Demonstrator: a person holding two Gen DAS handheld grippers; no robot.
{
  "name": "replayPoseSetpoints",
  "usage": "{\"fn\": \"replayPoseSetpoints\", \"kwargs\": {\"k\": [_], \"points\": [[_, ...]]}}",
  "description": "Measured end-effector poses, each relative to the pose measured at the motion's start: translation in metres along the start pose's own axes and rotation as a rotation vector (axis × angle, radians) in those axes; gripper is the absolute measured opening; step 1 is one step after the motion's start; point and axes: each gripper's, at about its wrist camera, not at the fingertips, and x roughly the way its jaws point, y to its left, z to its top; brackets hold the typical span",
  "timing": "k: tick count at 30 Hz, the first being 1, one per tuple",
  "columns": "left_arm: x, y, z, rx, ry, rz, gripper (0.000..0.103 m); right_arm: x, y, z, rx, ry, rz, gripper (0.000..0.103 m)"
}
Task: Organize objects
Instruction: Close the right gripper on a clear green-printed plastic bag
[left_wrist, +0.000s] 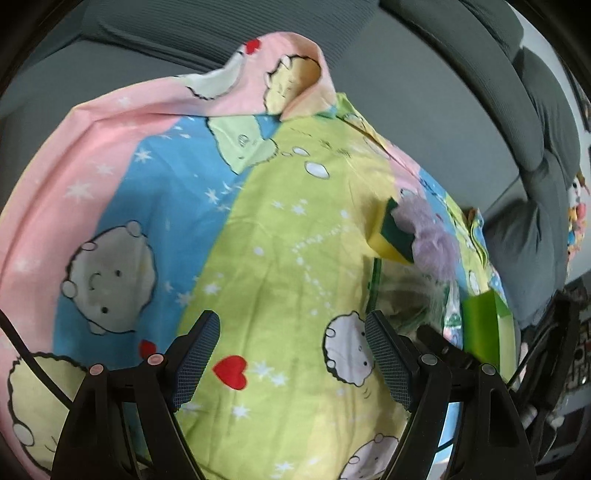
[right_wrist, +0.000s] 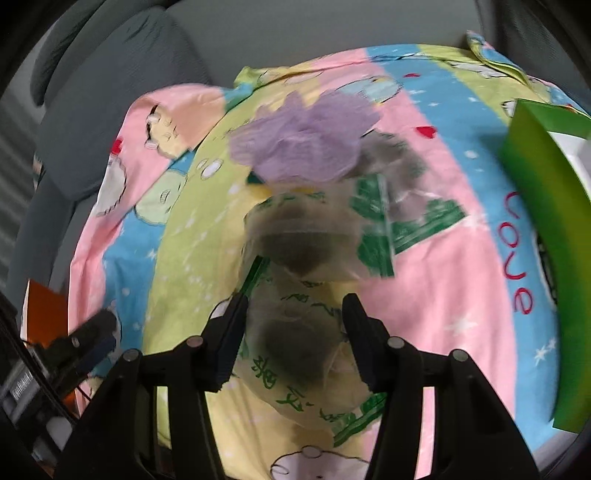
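— Two clear plastic bags with green print lie on the cartoon-print sheet; is the right gripper gripping the nearer bag?

— That bag sits between its two black fingers, a dark clump showing through the film. The left finger seems to touch the bag's green edge, but the view is blurred, so whether the pads press on it cannot be told. No earlier view is on hand to compare.

— And the farther bag?

— It lies just beyond the fingertips, also with dark contents, overlapping a purple mesh puff. A yellow-and-green sponge rests beside the puff, touching it in the left wrist view.

— What about the left gripper?

— Its jaws stand apart over the yellow-green stripe of the sheet, with nothing between the blue-padded fingers. A red heart print shows in the gap.

— Anything around the edge?

— A green box stands on the sheet to the right of the bags. Grey sofa cushions curve behind the sheet, and an orange object peeks out at the left edge of the right wrist view.
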Motion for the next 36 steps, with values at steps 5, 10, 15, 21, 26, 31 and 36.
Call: {"fn": "replayPoseSetpoints", "kwargs": {"k": [5, 10, 15, 21, 26, 31, 36], "points": [[0.009, -0.020, -0.007, 0.069, 0.027, 0.009, 0.081, -0.007, -0.019, 0.008, 0.072, -0.048, -0.015, 0.053], [0.017, -0.038, -0.016, 0.125, 0.067, -0.007, 0.081, -0.026, -0.029, 0.010, 0.116, -0.096, 0.091, 0.066], [0.025, -0.053, -0.023, 0.183, 0.094, -0.005, 0.081, -0.046, -0.046, 0.010, 0.154, -0.137, 0.125, 0.068], [0.034, -0.064, -0.031, 0.204, 0.133, -0.019, 0.081, -0.055, -0.063, 0.003, 0.155, -0.101, 0.210, 0.069], [0.042, -0.083, -0.042, 0.258, 0.185, -0.068, 0.081, -0.057, -0.067, -0.009, 0.128, -0.065, 0.276, 0.069], [0.046, -0.099, -0.057, 0.316, 0.225, -0.096, 0.081, -0.056, -0.077, -0.016, 0.162, -0.068, 0.284, 0.066], [0.058, -0.106, -0.062, 0.301, 0.261, -0.101, 0.081, -0.052, -0.075, -0.013, 0.142, -0.079, 0.311, 0.052]]}}
